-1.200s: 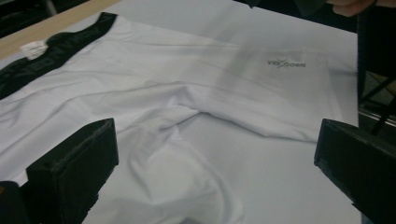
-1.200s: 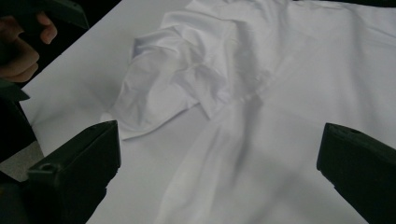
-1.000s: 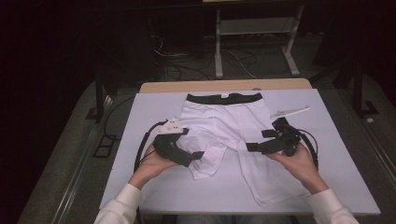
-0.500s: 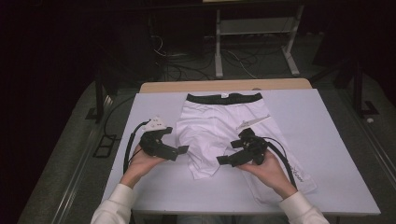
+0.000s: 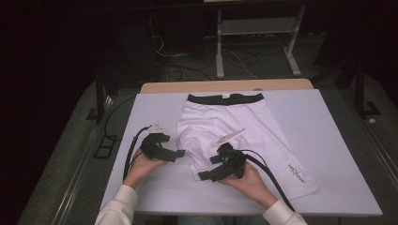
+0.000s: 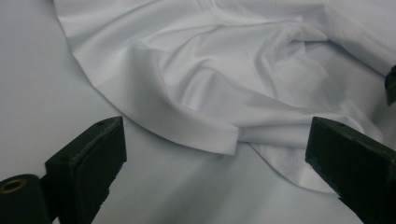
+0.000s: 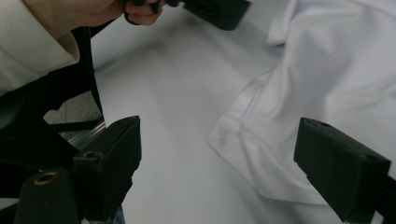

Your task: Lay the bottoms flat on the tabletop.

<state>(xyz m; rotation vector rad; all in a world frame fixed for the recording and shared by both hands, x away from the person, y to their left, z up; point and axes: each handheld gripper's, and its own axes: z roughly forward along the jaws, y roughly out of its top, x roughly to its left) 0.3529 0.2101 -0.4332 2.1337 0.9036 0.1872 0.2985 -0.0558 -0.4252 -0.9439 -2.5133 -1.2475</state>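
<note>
High view, left gripper [image 5: 180, 153]: held low over the table by the left hand [image 5: 141, 166], jaws standing apart with nothing between them; they have just been closing a little. Tips lie just beside the left edge of the shorts.
High view, right gripper [image 5: 202, 176]: held by the right hand [image 5: 248, 180], jaws apart and bare of cloth, also just closing somewhat. It points toward the folded leg's lower corner.
Left gripper view, jaws: wide, one at each lower corner; a rolled hem of the shorts [image 6: 224, 93] lies between and beyond them, not pressed.
Right gripper view, jaws: wide; the hem corner of the shorts [image 7: 327, 93] sits between them, apparently untouched, though contact near the right jaw is hard to judge.
Shorts [image 5: 225, 126]: white, black waistband [image 5: 225, 98] at the far side; one leg folded over and rumpled at the middle, the other flat, running toward the near right.
Table [image 5: 338, 131]: pale sheet surface under the garment.
Cables [image 5: 270, 176]: trail from each gripper toward the person.
</note>
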